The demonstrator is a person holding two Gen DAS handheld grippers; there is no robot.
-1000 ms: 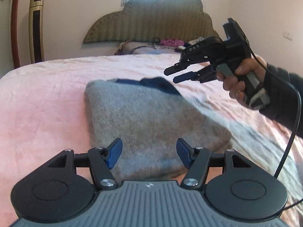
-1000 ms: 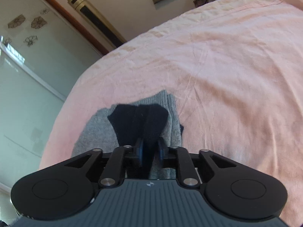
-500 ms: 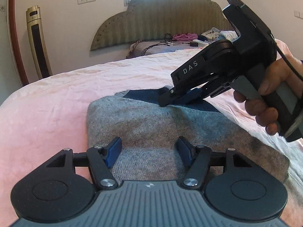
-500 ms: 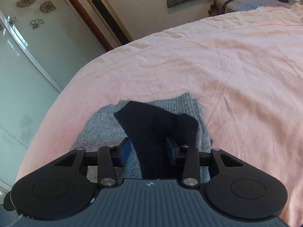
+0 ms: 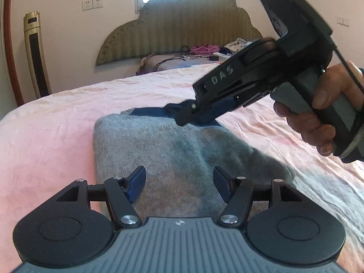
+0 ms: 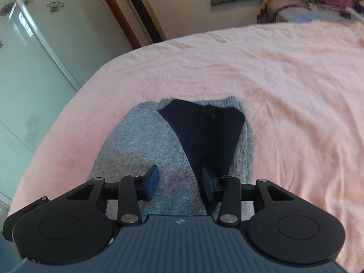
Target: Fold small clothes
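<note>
Right wrist view: a grey knit [image 6: 145, 150] lies folded on the pink sheet [image 6: 284, 86], with a dark flap [image 6: 204, 134] spread over its far end at about 1 o'clock from the right gripper [image 6: 179, 182]. That gripper's jaws are opening; the flap's narrow tail runs down by the right pad, but grey cloth shows in the gap and nothing is pinched.

In the left wrist view the left gripper [image 5: 179, 184] hangs over the knit's near end with jaws wide and bare, the person's hand [image 5: 318, 116] at 2 o'clock.

The knit looks soft, light and limp; it should drape and sag, not hold shape, and its fuzzy weave ought to resist slipping. Best hold, I judge, is a pinch at a corner or along a folded edge, taking all layers so none slide apart.

The sheet is wrinkled and gives underneath, so the cloth may drag. Beyond: a scalloped headboard [image 5: 182, 27], a tall gold appliance [image 5: 36, 54] at 10 o'clock, clutter [image 5: 204, 50] by the pillows, glass doors [image 6: 27, 68].
</note>
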